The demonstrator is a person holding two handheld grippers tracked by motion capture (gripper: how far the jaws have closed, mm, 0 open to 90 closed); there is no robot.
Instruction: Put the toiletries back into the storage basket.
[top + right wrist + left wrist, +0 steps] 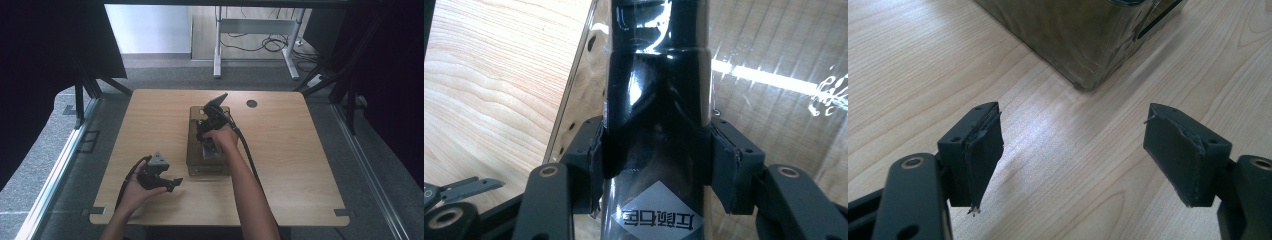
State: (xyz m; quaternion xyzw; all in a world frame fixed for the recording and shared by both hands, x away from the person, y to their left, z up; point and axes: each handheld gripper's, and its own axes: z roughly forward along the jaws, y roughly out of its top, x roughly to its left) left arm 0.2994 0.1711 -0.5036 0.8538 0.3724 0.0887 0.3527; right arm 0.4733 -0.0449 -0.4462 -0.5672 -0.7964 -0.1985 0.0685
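Squarely between the right gripper (656,165) jaws, black glossy bottle (656,100) clamped, left gripper (1073,160) jaws wide, empty.

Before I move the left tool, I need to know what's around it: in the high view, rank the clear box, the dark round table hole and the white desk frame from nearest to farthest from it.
From the left tool:
1. Clear box, just to its right.
2. Dark round hole, far right part of the table.
3. White desk frame, on the floor beyond the table.
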